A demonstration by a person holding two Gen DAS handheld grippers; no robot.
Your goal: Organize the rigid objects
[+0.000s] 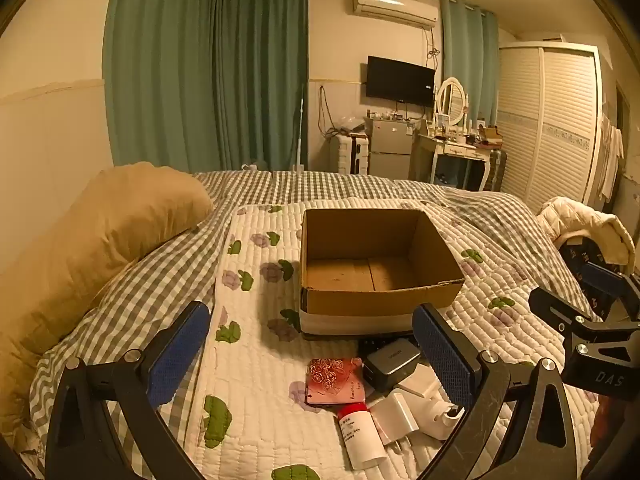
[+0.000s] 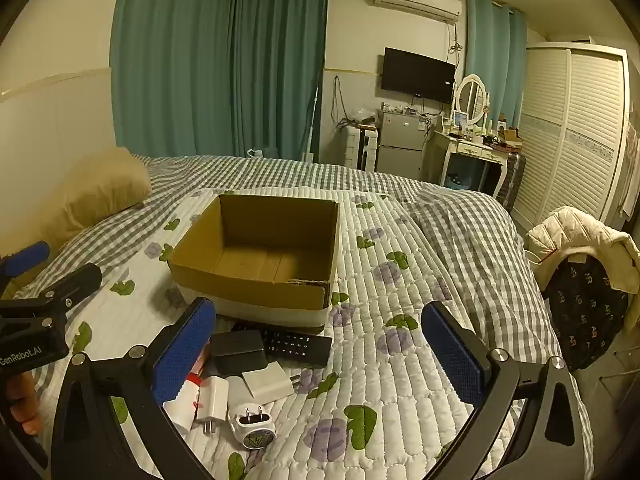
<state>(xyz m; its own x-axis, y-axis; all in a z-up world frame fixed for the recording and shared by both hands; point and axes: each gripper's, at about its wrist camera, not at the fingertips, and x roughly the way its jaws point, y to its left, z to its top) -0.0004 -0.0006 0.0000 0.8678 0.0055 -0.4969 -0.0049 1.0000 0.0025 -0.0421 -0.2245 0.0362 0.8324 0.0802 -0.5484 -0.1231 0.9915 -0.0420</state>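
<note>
An open, empty cardboard box (image 1: 384, 304) (image 2: 224, 276) stands on the quilted bed. In front of it lies a pile of small objects: a black remote (image 2: 298, 346), a dark charger block (image 1: 391, 362) (image 2: 239, 350), white plug adapters (image 2: 267, 381) (image 1: 396, 414), a round white plug (image 2: 252, 426), a white bottle with a red cap (image 1: 360, 434) and a red patterned card (image 1: 335, 380). My left gripper (image 1: 316, 356) is open and empty above the pile. My right gripper (image 2: 318, 356) is open and empty, just right of the pile.
A tan pillow (image 1: 92, 248) lies at the left of the bed. A chair with a white jacket (image 2: 580, 240) stands at the bed's right edge. A dresser, fridge and wardrobe (image 2: 576, 136) stand against the far wall.
</note>
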